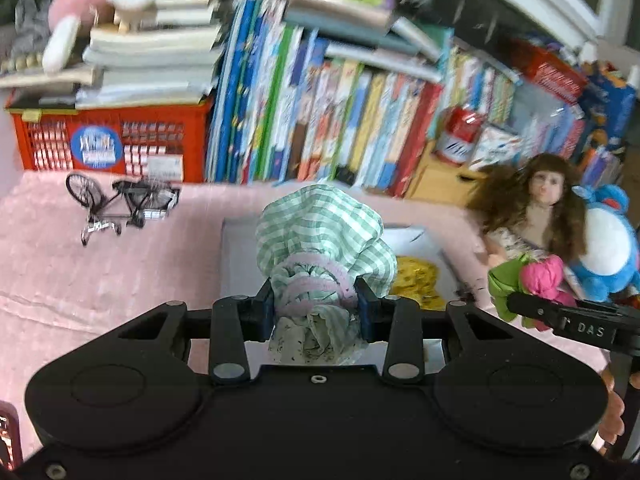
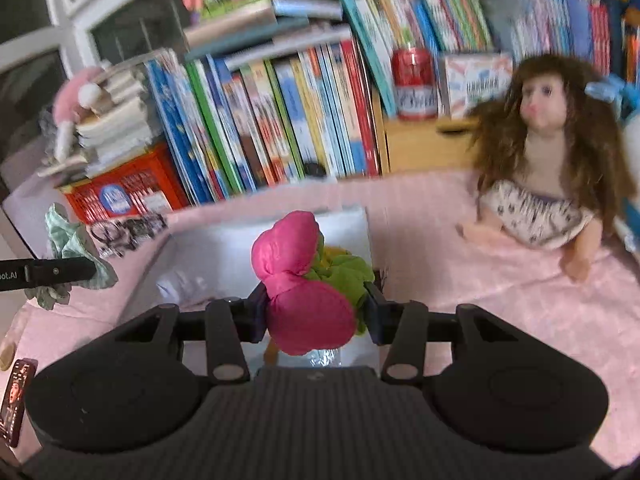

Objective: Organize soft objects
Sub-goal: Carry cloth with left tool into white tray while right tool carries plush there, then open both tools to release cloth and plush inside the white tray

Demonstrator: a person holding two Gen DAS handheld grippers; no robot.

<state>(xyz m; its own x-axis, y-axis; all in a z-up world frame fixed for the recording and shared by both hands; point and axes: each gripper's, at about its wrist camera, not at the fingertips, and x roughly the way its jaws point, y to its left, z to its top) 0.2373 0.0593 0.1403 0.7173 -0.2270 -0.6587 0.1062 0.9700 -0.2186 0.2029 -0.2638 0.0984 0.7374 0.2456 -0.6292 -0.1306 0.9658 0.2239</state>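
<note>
— Between the left tongs (image 1: 316,312) we had the green-checked cloth bundle (image 1: 324,236), didn't we?

— We did. Both fingers pressed its narrow neck, where a fuzzy pink band (image 1: 316,284) wound round it, and the puffed, crumpled top rose beyond the fingertips, above the white tray (image 1: 236,256).

— And the right tongs (image 2: 316,312)?

— They were clamped on a magenta and green cloth bundle (image 2: 304,300). The magenta part looked smooth and slightly glossy, knotted into two rounded lobes; the green part was ruffled and sat against the right finger. It too hung over the white tray, near a yellow patterned cloth (image 1: 416,280) lying inside.

— So we counted two bundles held, one per tool?

— Yes, two, and one yellow piece in the tray. The tray itself lay on a pink textured cover (image 1: 120,264).

— What else did we see?

— One doll (image 2: 548,152) with long brown hair, sitting on the cover to the right; one blue and white plush toy (image 1: 608,248) just beside her; one small black wire bicycle (image 1: 120,204) to the left; one red crate (image 1: 116,140) under stacked books; and a long row of upright books (image 1: 320,120) behind.
</note>
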